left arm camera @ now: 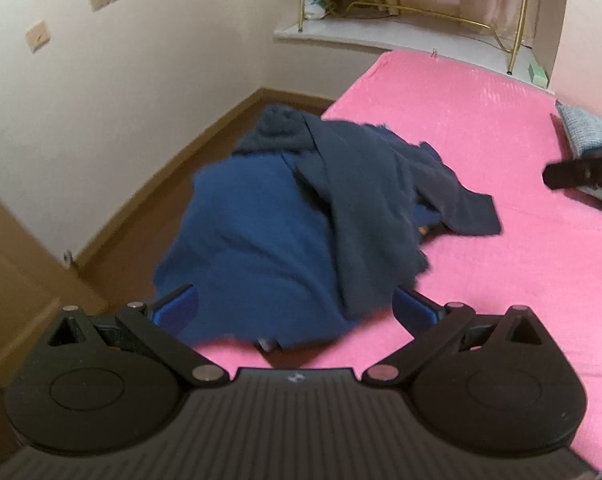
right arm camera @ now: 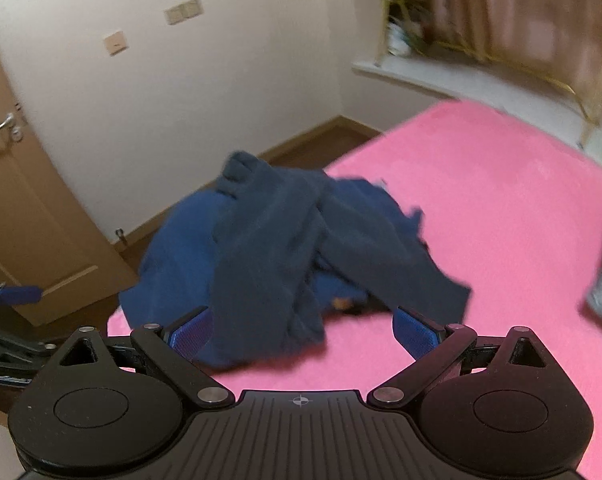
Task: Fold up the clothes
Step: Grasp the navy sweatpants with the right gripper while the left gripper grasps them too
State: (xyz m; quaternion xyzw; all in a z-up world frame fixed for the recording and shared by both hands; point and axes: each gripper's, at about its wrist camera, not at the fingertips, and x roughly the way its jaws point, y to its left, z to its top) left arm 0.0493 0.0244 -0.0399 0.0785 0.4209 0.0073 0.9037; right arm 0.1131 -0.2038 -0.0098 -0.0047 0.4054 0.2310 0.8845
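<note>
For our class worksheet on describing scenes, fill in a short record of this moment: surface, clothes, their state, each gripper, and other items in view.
surface: pink bed
clothes: blue garment with a darker navy garment lying over it
state of clothes: crumpled heap at the bed's corner, not yet folded
left gripper: open, holding nothing, heap between its fingers
right gripper: open, holding nothing
other items: grey cloth at the bed's far right edge; door; gold rack on the window ledge
</note>
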